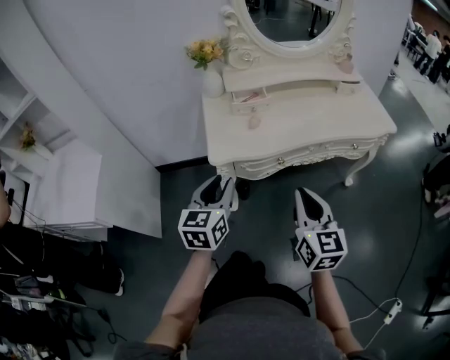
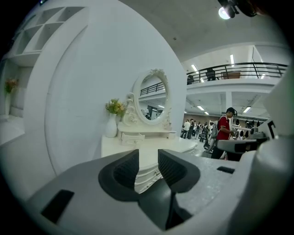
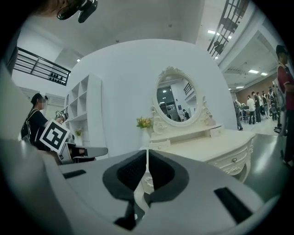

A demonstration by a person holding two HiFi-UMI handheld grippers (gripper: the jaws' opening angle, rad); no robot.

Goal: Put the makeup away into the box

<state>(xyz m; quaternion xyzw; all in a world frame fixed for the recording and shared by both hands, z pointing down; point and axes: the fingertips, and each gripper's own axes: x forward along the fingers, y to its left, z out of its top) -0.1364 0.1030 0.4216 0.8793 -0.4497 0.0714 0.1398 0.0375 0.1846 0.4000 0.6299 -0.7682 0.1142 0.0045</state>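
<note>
A white vanity table [image 1: 330,116] stands ahead, against the curved wall. On its raised back shelf sits a small white drawer box [image 1: 249,100] with its drawer pulled out, and a pinkish makeup item [image 1: 254,121] lies on the tabletop just in front of it. Another small pink item [image 1: 346,65] stands on the shelf by the mirror's right foot. Both grippers hover over the floor, short of the table. My left gripper [image 1: 219,188] [image 2: 148,158] is open with nothing between its jaws. My right gripper [image 1: 306,193] [image 3: 147,160] is shut and empty.
An oval mirror [image 1: 292,21] and a white vase of flowers [image 1: 209,70] stand at the table's back. A white shelf unit [image 1: 67,190] is at the left. A cable with a power strip [image 1: 390,309] lies on the floor at the right. People [image 2: 223,133] stand in the hall behind.
</note>
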